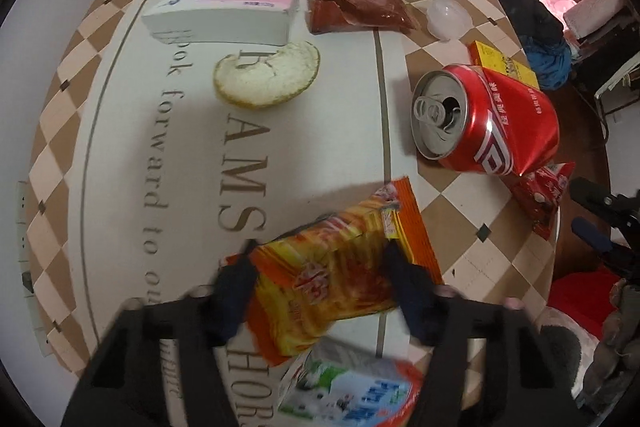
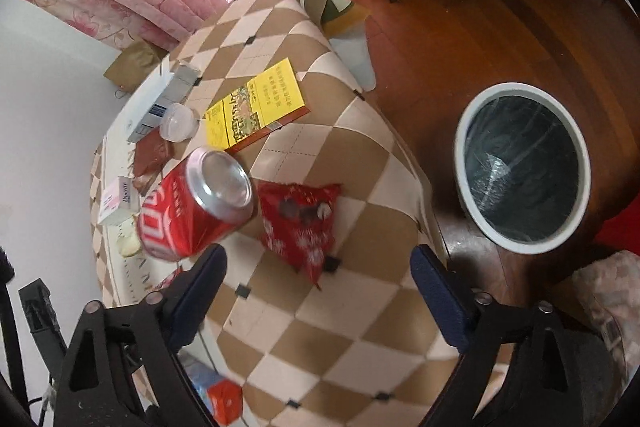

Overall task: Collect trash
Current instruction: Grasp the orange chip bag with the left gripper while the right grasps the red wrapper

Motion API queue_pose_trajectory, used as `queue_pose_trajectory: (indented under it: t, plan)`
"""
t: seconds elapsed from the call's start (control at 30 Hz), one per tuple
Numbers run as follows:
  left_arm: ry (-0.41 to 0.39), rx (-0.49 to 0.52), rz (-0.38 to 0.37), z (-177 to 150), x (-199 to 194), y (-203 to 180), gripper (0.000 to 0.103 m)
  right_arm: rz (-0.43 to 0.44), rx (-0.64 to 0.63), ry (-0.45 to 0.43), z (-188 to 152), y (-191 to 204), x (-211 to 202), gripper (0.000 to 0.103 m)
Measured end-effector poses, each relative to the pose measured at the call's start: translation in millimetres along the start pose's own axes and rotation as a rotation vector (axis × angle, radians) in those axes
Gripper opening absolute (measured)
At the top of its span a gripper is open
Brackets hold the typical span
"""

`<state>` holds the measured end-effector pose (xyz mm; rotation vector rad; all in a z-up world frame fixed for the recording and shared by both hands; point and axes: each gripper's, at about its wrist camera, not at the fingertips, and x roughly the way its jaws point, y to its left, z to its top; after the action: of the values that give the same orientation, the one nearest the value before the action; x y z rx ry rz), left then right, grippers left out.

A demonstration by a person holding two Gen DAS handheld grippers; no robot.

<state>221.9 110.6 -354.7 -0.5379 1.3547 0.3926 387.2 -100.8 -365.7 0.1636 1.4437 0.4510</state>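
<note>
Left wrist view: left tool point(image 1: 320, 255) clamped on an orange snack bag point(image 1: 340, 235), low on the table point(image 1: 120, 107), fingers pinching either side. Further up, going left to right: spotted a pink-white box point(image 1: 224, 7), a peel point(image 1: 266, 75) just below it, a dark red pouch point(image 1: 356, 3), then a dented red can point(image 1: 492, 123) lying on its side. Milk carton point(image 1: 348, 391) blurry at the bottom edge.

Right wrist view: same can point(image 2: 192, 203) on the left, red wrapper point(image 2: 300, 219) right beside it, yellow box point(image 2: 256, 107) behind. Right tool point(image 2: 318, 259) spread wide above the table, gripping nothing. Over on the floor to the right, saw a lined bin point(image 2: 520, 167).
</note>
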Motion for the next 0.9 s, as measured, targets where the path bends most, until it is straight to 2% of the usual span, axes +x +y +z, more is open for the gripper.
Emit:
queue_pose_trajectory:
  t: [0.03, 0.07, 0.1, 0.13, 0.2, 0.23, 0.27, 0.3, 0.47, 0.7, 0.9]
  plan:
    - [0.003, 0.001, 0.005, 0.3, 1.9, -0.9, 0.03, 0.003, -0.002, 0.001, 1.5, 0.9, 4.6, 0.085]
    - [0.002, -0.001, 0.005, 0.0, 2.7, -1.6, 0.026, 0.007, -0.005, 0.001, 2.1, 2.3, 9.4, 0.078]
    - [-0.005, -0.003, 0.005, -0.6, 2.2, -1.6, 0.015, 0.008, -0.012, 0.006, 2.5, 4.3, 14.9, 0.072]
    - [-0.016, -0.002, 0.014, -0.8, 1.2, -1.5, 0.015, 0.008, -0.017, 0.009, 2.7, 5.3, 18.3, 0.068]
    - [-0.044, 0.0, 0.032, -2.4, -3.0, -1.9, 0.014, 0.011, -0.031, 0.012, 1.6, 6.0, 23.0, 0.046]
    - [-0.056, 0.001, 0.042, -3.4, -5.5, -1.2, 0.014, 0.013, -0.041, 0.011, 0.2, 6.5, 24.6, 0.04]
    - [-0.07, 0.004, 0.053, -4.0, -8.0, 0.0, 0.014, 0.01, -0.052, 0.009, -1.4, 7.0, 24.8, 0.026]
    - [-0.086, 0.01, 0.073, -6.7, -12.6, 1.5, 0.014, 0.004, -0.064, 0.004, -3.2, 8.1, 24.5, 0.023]
    - [-0.159, 0.045, 0.141, -17.0, -37.8, 8.8, 0.014, -0.003, -0.123, -0.02, -20.5, 7.9, 11.1, 0.016]
    - [-0.298, 0.098, 0.239, -29.3, -76.8, -14.9, 0.014, 0.024, -0.18, -0.059, -57.8, 10.2, -19.5, 0.016]
    - [-0.392, 0.112, 0.267, -26.3, -99.2, -25.5, 0.014, -0.033, -0.29, -0.109, -90.3, 24.3, -45.0, 0.016]
